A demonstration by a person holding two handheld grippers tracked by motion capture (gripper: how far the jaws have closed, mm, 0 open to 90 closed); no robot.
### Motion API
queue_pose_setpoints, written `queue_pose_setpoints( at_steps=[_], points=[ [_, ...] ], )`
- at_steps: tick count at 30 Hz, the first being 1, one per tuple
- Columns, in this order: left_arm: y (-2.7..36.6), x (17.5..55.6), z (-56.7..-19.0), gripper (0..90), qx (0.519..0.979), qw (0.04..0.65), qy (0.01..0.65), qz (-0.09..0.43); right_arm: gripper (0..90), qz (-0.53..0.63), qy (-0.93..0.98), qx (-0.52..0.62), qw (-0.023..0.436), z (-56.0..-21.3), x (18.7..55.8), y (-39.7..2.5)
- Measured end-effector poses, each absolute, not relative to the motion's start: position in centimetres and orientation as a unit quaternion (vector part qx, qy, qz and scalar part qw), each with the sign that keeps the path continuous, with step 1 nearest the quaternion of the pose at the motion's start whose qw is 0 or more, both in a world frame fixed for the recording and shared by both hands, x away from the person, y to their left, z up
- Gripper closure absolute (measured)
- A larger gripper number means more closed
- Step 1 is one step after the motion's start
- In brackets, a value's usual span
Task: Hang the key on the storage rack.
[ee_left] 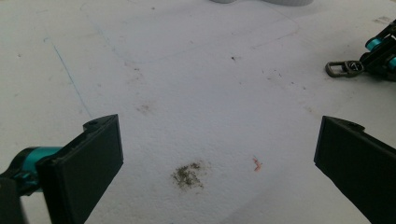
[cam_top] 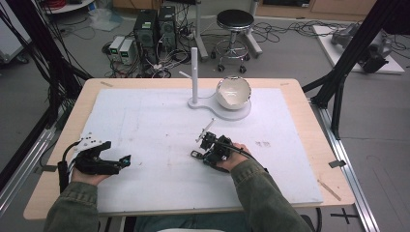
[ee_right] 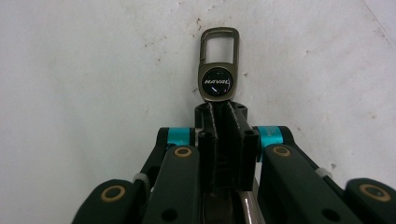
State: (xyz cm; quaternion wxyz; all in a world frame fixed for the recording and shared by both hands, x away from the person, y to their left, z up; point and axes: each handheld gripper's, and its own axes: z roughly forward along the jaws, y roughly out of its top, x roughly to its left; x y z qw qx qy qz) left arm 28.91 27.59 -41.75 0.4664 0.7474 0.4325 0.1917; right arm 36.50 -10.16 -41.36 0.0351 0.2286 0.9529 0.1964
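A bronze key fob [ee_right: 217, 74] with a snap-hook loop and a round black "HAVAL" badge sticks out past my right gripper [ee_right: 223, 112], which is shut on the fob's lower end. In the high view that gripper [cam_top: 199, 155] lies low over the white mat [cam_top: 145, 121], right of centre, with the fob's hook [cam_top: 195, 154] pointing left. My left gripper [cam_top: 126, 159] rests at the front left, open, with only bare, stained mat between its pads [ee_left: 88, 158]. From there the fob [ee_left: 343, 68] lies at the far right.
At the back of the mat, a white stand with an upright post [cam_top: 194, 72] and a short side peg shares a base with a tilted white bowl [cam_top: 233, 92]. The wooden table edge [cam_top: 309, 135] frames the mat. A stool [cam_top: 235, 21] and computer towers [cam_top: 154, 29] stand on the floor beyond.
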Motion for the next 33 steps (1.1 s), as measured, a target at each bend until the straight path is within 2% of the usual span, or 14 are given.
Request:
queue_pose_setpoints(
  at_steps=[15,33],
  points=[
    [27.5,28.9,-41.7,1.7,0.749,0.465,0.431,0.192,83.5,0.235,0.941,0.245,0.008,-39.5,37.3,-11.9],
    [27.6,28.9,-41.7,1.7,0.747,0.467,0.432,0.193,83.3,0.268,0.928,0.256,0.03,-35.2,38.7,-12.8]
  ],
)
